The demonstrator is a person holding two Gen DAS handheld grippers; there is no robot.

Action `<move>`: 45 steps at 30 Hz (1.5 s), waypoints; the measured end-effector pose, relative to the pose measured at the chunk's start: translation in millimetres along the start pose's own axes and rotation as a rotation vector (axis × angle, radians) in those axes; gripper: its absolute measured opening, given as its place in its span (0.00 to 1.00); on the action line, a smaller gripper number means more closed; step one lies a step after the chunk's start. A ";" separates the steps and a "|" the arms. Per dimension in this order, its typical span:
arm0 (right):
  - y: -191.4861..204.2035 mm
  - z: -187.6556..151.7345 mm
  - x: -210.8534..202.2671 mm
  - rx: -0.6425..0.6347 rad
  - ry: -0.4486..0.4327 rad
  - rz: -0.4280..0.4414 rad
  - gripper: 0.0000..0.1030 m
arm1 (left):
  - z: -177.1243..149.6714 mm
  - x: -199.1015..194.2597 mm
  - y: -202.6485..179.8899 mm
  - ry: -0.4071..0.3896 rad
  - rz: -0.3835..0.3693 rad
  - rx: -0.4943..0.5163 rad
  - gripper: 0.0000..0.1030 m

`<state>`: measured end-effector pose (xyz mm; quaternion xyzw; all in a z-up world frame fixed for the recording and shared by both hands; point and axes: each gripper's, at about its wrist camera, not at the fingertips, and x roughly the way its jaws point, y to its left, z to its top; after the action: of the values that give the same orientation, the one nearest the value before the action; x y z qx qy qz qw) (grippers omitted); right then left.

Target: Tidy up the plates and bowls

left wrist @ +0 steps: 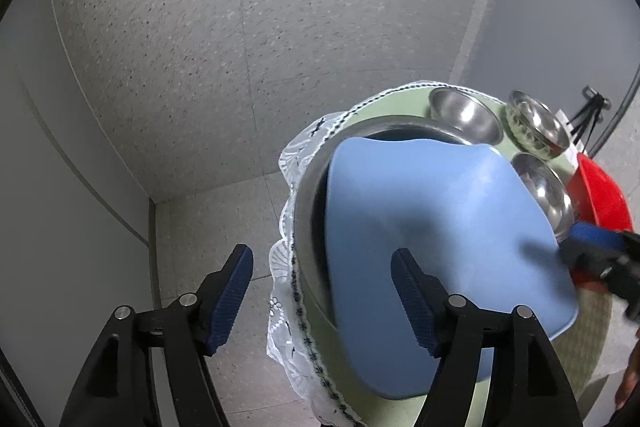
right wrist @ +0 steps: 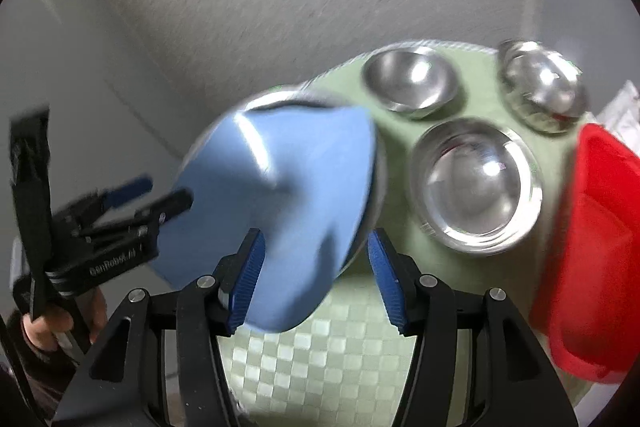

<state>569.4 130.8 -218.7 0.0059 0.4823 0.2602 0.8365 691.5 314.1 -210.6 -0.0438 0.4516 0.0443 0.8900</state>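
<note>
A light blue plate point(left wrist: 432, 227) lies tilted in a large steel bowl point(left wrist: 308, 211) at the left edge of a round green table point(left wrist: 588, 347). My left gripper point(left wrist: 322, 301) is open, with one finger over the floor and one over the plate. My right gripper point(right wrist: 316, 281) is open, its fingers either side of the blue plate's point(right wrist: 280, 195) near edge. Three small steel bowls stand behind: far left point(right wrist: 412, 83), far right point(right wrist: 544, 87) and nearer point(right wrist: 476, 187). A red plate point(right wrist: 592, 235) is at the right.
The table has a white lace-edged cloth point(left wrist: 288, 291) and stands on speckled grey floor point(left wrist: 240, 47). A grey wall point(left wrist: 60, 187) is at the left. A black tripod point(left wrist: 588, 115) stands beyond the table at the right.
</note>
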 end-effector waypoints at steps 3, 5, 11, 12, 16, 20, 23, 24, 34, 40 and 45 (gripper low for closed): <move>-8.4 2.9 -8.3 0.043 -0.033 -0.036 0.66 | 0.7 6.8 9.5 0.015 -0.032 -0.027 0.70; -12.8 2.5 -4.2 0.062 -0.023 -0.046 0.70 | 0.9 15.2 13.8 0.039 -0.044 -0.029 0.70; -24.8 -3.6 29.6 0.174 0.067 0.048 0.70 | 1.5 32.2 16.1 0.073 -0.086 -0.021 0.70; -25.7 -3.8 36.3 0.189 0.077 0.063 0.70 | 2.2 36.1 15.4 0.079 -0.092 -0.017 0.70; -28.6 -1.7 54.2 0.230 0.088 0.105 0.56 | 4.2 47.4 14.3 0.098 -0.113 -0.006 0.70; -35.5 0.3 69.2 0.276 0.099 0.153 0.34 | 6.5 54.3 12.1 0.095 -0.117 0.013 0.58; -38.0 2.2 72.0 0.252 0.085 0.142 0.26 | 7.4 58.7 7.3 0.093 -0.122 0.020 0.45; -38.3 2.8 71.5 0.241 0.082 0.144 0.26 | 7.4 57.8 6.0 0.088 -0.120 0.023 0.44; -48.2 -1.8 43.7 0.200 0.022 0.112 0.26 | 9.9 24.3 -27.9 0.010 -0.123 0.050 0.41; -64.5 5.9 -10.9 0.180 -0.073 0.120 0.26 | 23.7 -25.6 -73.0 -0.103 -0.144 0.084 0.39; -103.6 5.0 -75.1 0.197 -0.178 0.085 0.26 | 29.8 -54.1 -139.2 -0.175 -0.201 0.150 0.39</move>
<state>588.0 9.4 -182.7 0.1314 0.4286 0.2450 0.8596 700.0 177.4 -144.1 -0.0181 0.3676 -0.0753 0.9267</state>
